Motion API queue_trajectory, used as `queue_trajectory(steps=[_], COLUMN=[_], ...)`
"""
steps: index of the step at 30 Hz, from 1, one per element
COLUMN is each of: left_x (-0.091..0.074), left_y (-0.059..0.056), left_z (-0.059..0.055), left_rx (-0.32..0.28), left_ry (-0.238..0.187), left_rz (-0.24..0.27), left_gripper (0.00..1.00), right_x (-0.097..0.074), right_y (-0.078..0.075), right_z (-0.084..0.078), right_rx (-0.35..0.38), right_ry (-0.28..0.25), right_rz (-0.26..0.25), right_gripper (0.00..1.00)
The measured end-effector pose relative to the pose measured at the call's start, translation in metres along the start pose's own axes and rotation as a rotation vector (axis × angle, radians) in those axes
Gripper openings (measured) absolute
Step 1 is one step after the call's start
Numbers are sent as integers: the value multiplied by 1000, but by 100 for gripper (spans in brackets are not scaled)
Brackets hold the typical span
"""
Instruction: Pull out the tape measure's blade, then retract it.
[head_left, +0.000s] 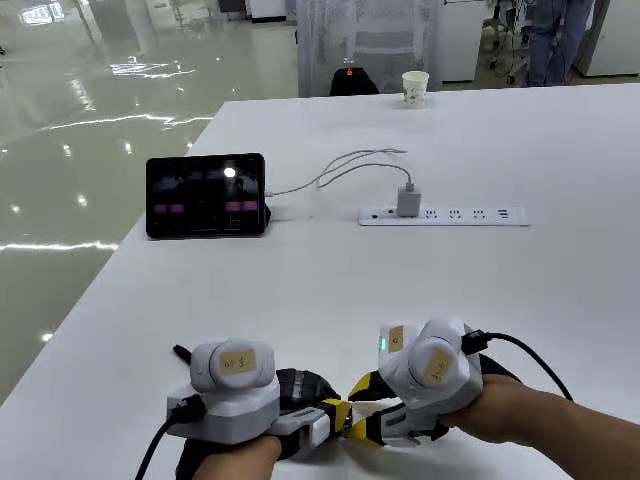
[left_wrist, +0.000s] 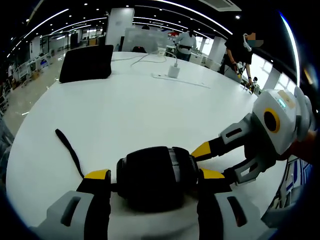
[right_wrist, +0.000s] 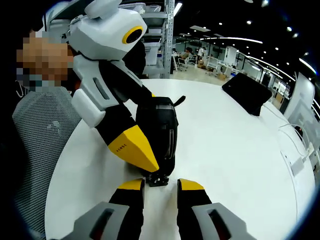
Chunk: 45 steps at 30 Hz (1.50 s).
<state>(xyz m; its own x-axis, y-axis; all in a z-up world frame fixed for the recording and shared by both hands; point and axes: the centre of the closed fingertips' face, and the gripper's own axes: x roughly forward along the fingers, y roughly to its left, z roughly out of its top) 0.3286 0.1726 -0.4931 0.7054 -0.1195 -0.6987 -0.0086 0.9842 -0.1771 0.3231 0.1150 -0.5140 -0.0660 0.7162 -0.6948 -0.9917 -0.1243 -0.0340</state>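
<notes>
Head view: the black tape measure (head_left: 303, 385) lies on the white table (head_left: 400, 290) near the front edge, btw. the two grippers. The left gripper (head_left: 312, 405) reaches in from the left and the right gripper (head_left: 358, 408) from the right. Their yellow tips are very near each other at the case. Well apart, farther back, are a tablet (head_left: 205, 195), a power strip (head_left: 470, 215) w/ a charger (head_left: 408, 198) plugged in, and a paper cup (head_left: 415, 88) at the far edge.

Left gripper view: the left gripper's jaws are closed on the tape measure's case, one yellow tip touching each side. A black strap (left_wrist: 67, 150) lies on the table beside the case. The right gripper enters from the right, w/ its tips at the case's side.

Right gripper view: the right gripper's own jaws stand only a little apart, not closed. The blade hook (right_wrist: 159, 179) sits btw. the tips at their far end. A thin gap shows on each side of it, so it is prob. not clamped yet. The left gripper, coming from the upper left, holds the case, which stands on its edge.

Progress, as I judge it: no blade is visible outside the case, so the task is at the very beginning. Done: case secured, hook approached. Left to do: close on the hook, pull the blade out, then let it go back in.
</notes>
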Motion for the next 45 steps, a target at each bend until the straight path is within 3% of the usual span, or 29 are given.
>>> queue_trajectory(steps=[12, 45], left_x=[-7, -26], left_y=[2, -19], left_z=[-5, -15], left_rx=[24, 191], left_ry=[6, -20], left_rz=[-23, -161], left_gripper=[71, 87], right_x=[-14, -77], right_y=[0, 2], right_z=[-4, -35], right_rx=[30, 194], right_ry=[-7, -53], right_rz=[-38, -214], right_gripper=[30, 45])
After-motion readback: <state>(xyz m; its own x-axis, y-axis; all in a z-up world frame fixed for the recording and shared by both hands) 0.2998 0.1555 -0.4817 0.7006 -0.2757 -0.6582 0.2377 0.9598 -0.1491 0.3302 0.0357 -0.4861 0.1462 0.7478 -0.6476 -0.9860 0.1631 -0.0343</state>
